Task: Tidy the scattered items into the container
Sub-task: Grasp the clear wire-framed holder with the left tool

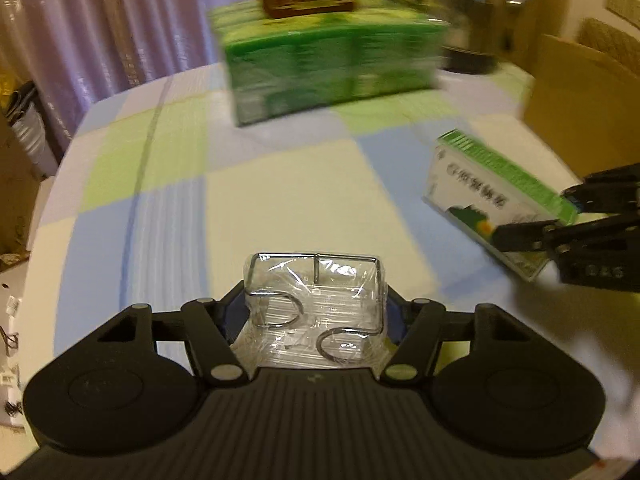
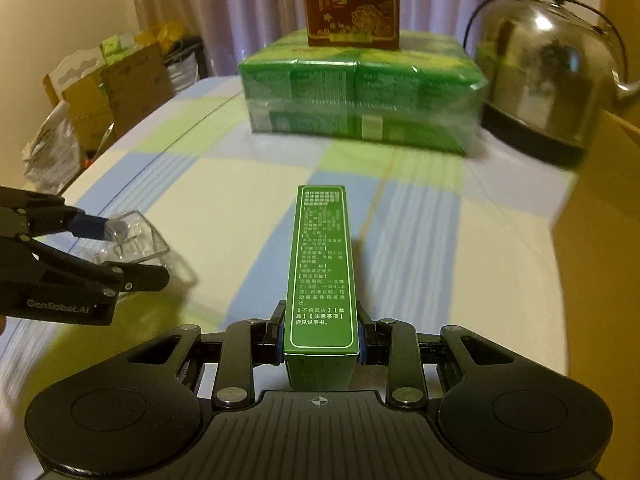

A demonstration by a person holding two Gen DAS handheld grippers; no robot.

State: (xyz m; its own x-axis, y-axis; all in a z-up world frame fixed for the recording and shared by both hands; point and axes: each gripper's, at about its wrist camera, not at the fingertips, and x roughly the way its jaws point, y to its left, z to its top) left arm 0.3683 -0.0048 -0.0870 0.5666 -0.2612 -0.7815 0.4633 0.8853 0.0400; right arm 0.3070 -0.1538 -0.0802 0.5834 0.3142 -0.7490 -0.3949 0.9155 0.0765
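Pinching from both sides, the right gripper [image 2: 321, 340] is clamping the near end of a long green medicine box [image 2: 322, 272], its fingers pressing flat against the two narrow flanks so the box is sticking straight out ahead, printed face up, clear of the checked tablecloth [image 2: 224, 208]. Gripping the tail end looks like a deliberate choice: it is leaving the whole length free to go nose-first into an opening. The left wrist view is showing the same box [image 1: 480, 196] tilted and raised, with the right gripper [image 1: 532, 220] behind it.

Over on the other side, the left gripper [image 1: 315, 312] is squeezing a small clear plastic packet of metal hooks [image 1: 316, 300] between its fingers; the packet is sitting deep between the pads, bulging a little, and seems to be held just above the cloth. From the right wrist view this left gripper [image 2: 96, 248] is carrying the packet [image 2: 132, 236] off to the left of the box, well apart from it.

Further out, a shrink-wrapped green pack [image 2: 360, 100] is standing with a red carton [image 2: 352, 4] on top and a steel kettle [image 2: 548, 80] beside it. At the right edge a cardboard box [image 2: 600, 216] is showing its wall; judging by the task, that is probably the container, and both items are heading there, neither yet inside.
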